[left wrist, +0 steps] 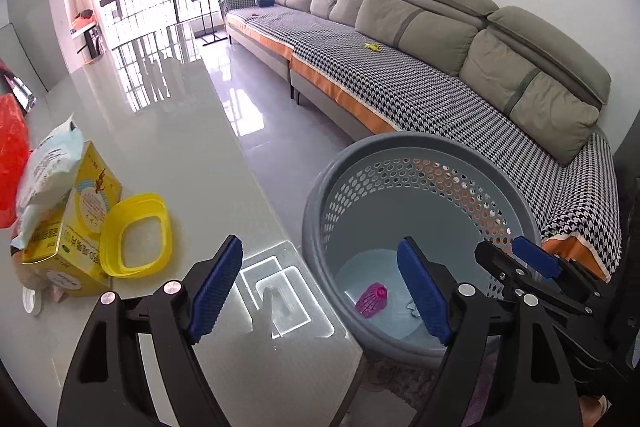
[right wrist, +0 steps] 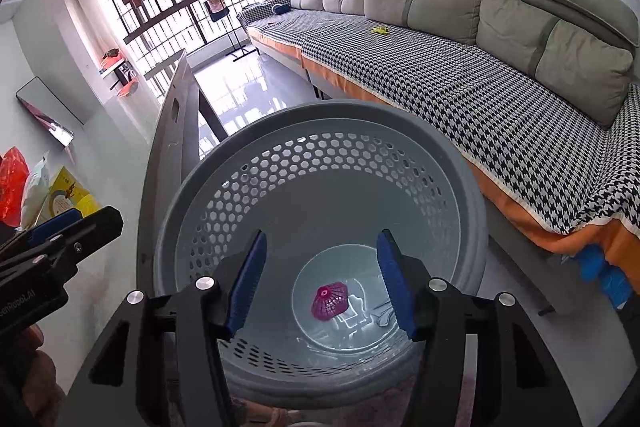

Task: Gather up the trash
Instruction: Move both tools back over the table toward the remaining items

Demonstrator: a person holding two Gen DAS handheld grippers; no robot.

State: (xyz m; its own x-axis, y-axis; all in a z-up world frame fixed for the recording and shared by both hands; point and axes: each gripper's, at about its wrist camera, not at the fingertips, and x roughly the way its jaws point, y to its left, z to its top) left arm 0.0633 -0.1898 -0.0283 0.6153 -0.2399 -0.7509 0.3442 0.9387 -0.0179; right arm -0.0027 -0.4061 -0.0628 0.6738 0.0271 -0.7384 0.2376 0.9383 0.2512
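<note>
A grey perforated trash basket (left wrist: pixel 320 195) (right wrist: pixel 188 203) stands on the floor beside the table. A pink mesh piece (left wrist: pixel 373 299) (right wrist: pixel 329 300) and a clear wrapper (right wrist: pixel 382 313) lie on its bottom. My left gripper (left wrist: pixel 320 291) is open and empty, straddling the table's corner and the basket's rim. My right gripper (right wrist: pixel 320 285) is open and empty, held above the basket's mouth; it also shows in the left wrist view (left wrist: pixel 516 259). On the table (left wrist: pixel 168 131) lie a yellow lid (left wrist: pixel 136 235), a yellow box (left wrist: pixel 76 223), a white packet (left wrist: pixel 44 179) and a red bag (left wrist: pixel 12 155).
A long grey sofa (left wrist: pixel 440 39) (right wrist: pixel 480 39) with a houndstooth cover runs along the right wall, with a small yellow item (left wrist: pixel 373 46) on its seat. Glossy floor (left wrist: pixel 260 99) lies between table and sofa. A clothes rack (left wrist: pixel 206 7) stands by the window.
</note>
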